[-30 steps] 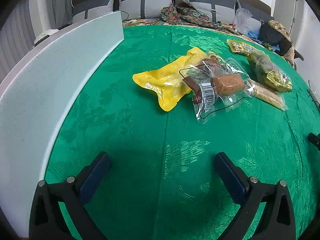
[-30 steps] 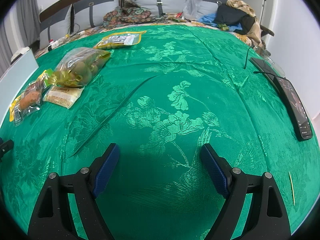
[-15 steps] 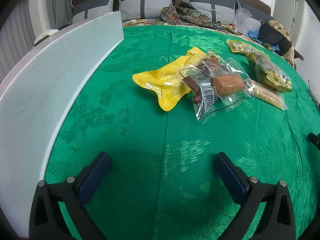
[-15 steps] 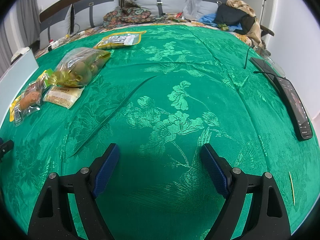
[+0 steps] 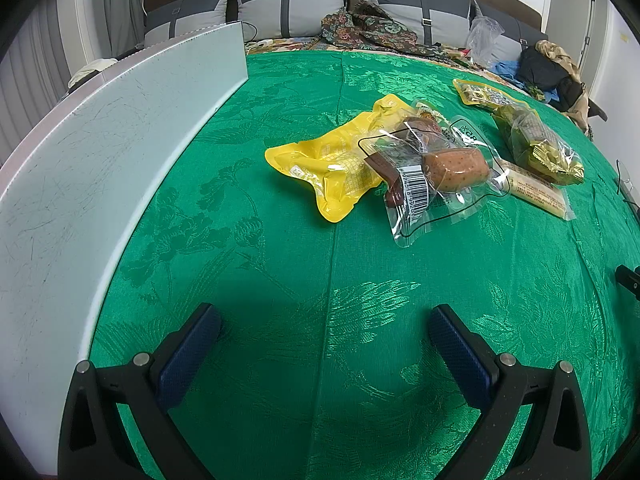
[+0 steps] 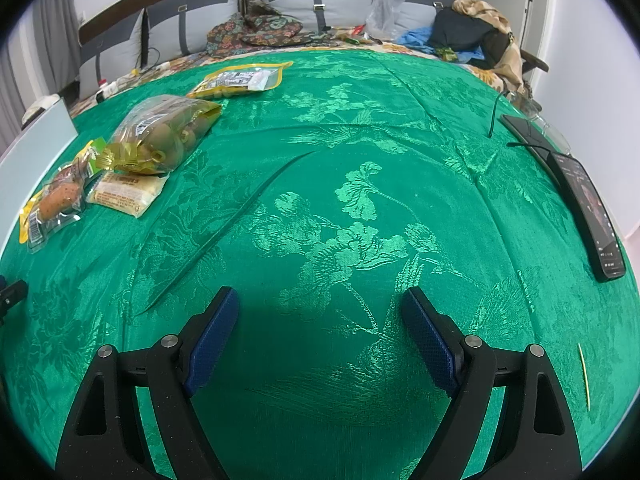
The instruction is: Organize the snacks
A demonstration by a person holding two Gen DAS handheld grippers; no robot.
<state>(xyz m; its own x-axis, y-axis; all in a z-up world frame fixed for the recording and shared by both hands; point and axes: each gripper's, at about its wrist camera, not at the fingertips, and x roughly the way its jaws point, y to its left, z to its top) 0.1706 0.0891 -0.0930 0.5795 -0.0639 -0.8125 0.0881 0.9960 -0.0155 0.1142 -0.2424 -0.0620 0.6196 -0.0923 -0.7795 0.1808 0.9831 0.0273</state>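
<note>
Barcode label [image 5: 416,192] on clear snack pack [image 5: 440,176], print unreadable

Nothing has changed between the earlier pictures and now.

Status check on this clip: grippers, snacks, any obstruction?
Left gripper and right gripper open, empty, above the green cloth. Yellow pouch, clear sausage pack and other snacks untouched. Nothing in the way.

The left gripper [image 5: 324,326] hangs open over the green brocade cloth [image 5: 280,264]. Farther off, a yellow vacuum-sealed pouch [image 5: 328,160] lies partly under a clear sausage packet [image 5: 436,172]. A white board [image 5: 100,152] stands left.
</note>
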